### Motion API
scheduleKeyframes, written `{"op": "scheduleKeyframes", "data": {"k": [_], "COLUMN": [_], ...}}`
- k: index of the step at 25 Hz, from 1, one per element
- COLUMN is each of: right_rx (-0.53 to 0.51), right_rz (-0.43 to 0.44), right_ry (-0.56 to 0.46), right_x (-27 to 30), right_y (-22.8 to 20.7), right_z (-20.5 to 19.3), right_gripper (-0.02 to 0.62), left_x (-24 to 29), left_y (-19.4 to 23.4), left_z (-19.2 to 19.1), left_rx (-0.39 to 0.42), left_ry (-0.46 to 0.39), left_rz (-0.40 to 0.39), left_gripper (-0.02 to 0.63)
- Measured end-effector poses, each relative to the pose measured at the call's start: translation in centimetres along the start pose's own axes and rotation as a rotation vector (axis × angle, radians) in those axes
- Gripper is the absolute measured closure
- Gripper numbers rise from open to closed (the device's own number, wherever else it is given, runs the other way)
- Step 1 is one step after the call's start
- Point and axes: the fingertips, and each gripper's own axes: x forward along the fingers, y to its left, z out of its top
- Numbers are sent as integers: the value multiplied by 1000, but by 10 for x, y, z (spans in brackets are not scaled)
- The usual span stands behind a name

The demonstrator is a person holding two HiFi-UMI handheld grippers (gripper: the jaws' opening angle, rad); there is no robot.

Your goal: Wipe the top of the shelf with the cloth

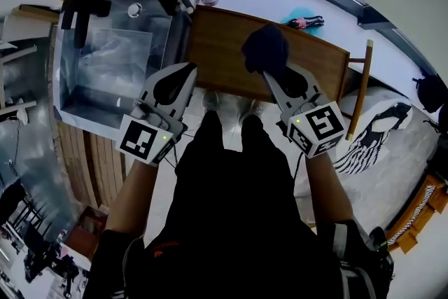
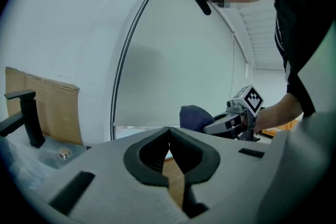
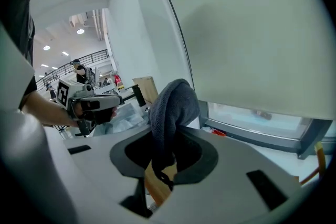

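Wiping judged in hand | cloth [image 1: 264, 49] is clamped in right gripper [image 1: 273, 78], over shelf [image 1: 220, 35] top near its front edge | left gripper [image 1: 189, 71] is closed on nothing — by the front-left corner | cloth is best pressed flat, strokes overlapped edge to edge

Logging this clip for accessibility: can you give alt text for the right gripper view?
The right gripper is shut on a dark cloth that bunches up above it, with the wooden shelf top below. The left gripper shows at the left.
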Motion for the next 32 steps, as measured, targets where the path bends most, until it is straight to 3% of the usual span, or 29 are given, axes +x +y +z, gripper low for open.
{"op": "scheduleKeyframes", "data": {"k": [15, 32], "right_rx": [-45, -86], "right_rz": [88, 96], "right_ry": [74, 160], "right_x": [74, 192], "right_y": [-35, -35], "right_z": [-18, -56], "right_gripper": [518, 518], "left_x": [12, -8], "left_y": [21, 74], "left_z": [-31, -84], "left_rx": [-24, -93], "left_ry": [52, 72], "left_rz": [106, 140], "left_gripper": [588, 588]}}
